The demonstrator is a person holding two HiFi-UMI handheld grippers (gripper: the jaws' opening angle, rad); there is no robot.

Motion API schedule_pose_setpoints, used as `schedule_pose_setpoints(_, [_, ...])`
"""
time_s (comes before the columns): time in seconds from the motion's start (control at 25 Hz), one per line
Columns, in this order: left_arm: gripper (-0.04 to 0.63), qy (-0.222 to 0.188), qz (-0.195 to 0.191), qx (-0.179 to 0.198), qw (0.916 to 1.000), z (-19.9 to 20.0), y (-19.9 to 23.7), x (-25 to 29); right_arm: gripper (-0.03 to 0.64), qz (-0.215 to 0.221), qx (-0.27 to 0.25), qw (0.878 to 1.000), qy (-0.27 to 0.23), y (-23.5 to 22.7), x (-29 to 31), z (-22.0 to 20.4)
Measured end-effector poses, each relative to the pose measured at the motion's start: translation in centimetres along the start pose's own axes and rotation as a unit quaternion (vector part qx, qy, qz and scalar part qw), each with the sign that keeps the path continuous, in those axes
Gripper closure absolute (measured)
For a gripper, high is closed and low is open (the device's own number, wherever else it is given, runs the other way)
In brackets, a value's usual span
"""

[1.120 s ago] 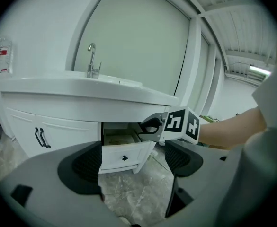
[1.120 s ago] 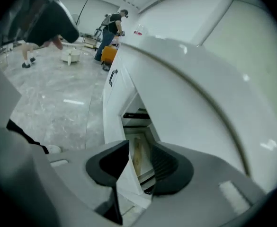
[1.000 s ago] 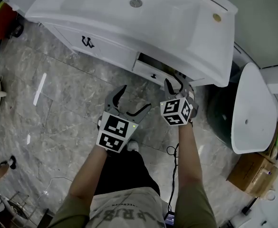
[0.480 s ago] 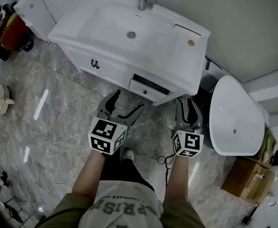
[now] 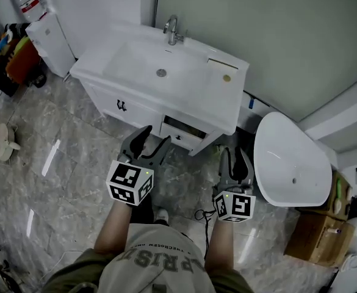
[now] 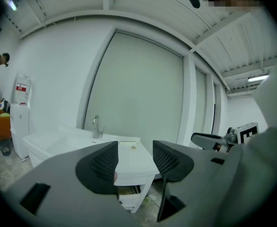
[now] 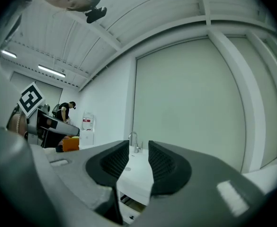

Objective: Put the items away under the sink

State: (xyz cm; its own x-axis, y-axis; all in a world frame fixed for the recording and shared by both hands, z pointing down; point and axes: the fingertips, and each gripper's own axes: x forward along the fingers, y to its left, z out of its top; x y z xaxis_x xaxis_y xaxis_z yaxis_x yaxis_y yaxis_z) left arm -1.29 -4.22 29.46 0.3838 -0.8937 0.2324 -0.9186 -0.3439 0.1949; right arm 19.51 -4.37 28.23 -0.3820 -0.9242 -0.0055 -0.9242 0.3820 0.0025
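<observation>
The white sink vanity (image 5: 166, 84) stands against the wall, its faucet (image 5: 173, 29) at the back. A small drawer (image 5: 181, 130) under the right part of the basin is slightly pulled out. No loose items show. My left gripper (image 5: 155, 136) hovers just in front of the drawer, open and empty; in the left gripper view (image 6: 135, 160) the vanity top (image 6: 67, 143) shows beyond its jaws. My right gripper (image 5: 234, 154) hangs over the floor right of the vanity, jaws a narrow gap apart, nothing held (image 7: 138, 157).
A white oval fixture (image 5: 288, 160) stands right of the vanity, with a cardboard box (image 5: 312, 237) beyond it. A tall white unit (image 5: 50, 38) and coloured clutter (image 5: 16, 57) are at the left. Grey marble floor (image 5: 74, 145) surrounds me. A person (image 7: 65, 110) stands far off.
The view has pulled back from the vanity, which now shows whole. Both grippers have drawn back from the drawer; the right one, close to it a second ago, now hangs over the floor.
</observation>
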Motion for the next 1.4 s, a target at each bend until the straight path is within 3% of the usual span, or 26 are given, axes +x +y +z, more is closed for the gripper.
schedule_pose_setpoints(0.28, [0.519, -0.046, 0.024, 0.018, 0.9985, 2.5, -1.4, -1.3, 0.501, -0.009, -0.018, 1.000, -0.015, 1.0, -1.3, 2.1])
schedule_pose_setpoints(0.36, [0.554, -0.058, 0.031, 0.020, 0.9977, 2.9, -1.6, -1.5, 0.580, -0.014, -0.031, 0.999, -0.018, 1.1, -1.6, 2.5])
schedule_pose_setpoints(0.4, [0.566, -0.062, 0.034, 0.020, 0.9973, 3.0, -1.7, -1.6, 0.583, -0.014, -0.036, 0.999, -0.018, 1.1, -1.7, 2.7])
schedule_pose_setpoints(0.56, [0.584, -0.070, 0.043, 0.024, 0.9964, 3.3, -1.9, -1.9, 0.584, -0.017, -0.038, 0.999, -0.024, 0.9, -2.1, 3.2])
schedule_pose_setpoints(0.64, [0.584, -0.067, 0.045, 0.022, 0.9965, 3.0, -1.9, -2.0, 0.617, -0.019, -0.042, 0.999, -0.028, 0.9, -2.3, 3.5])
schedule_pose_setpoints(0.92, [0.584, -0.094, 0.042, 0.033, 0.9941, 3.8, -2.6, -2.3, 0.617, -0.023, -0.075, 0.996, -0.044, 1.7, -2.6, 4.6])
schedule_pose_setpoints(1.4, [0.585, -0.108, 0.033, 0.059, 0.9919, 4.4, -4.3, -2.7, 0.617, -0.020, -0.080, 0.995, -0.064, 2.3, -3.1, 6.1])
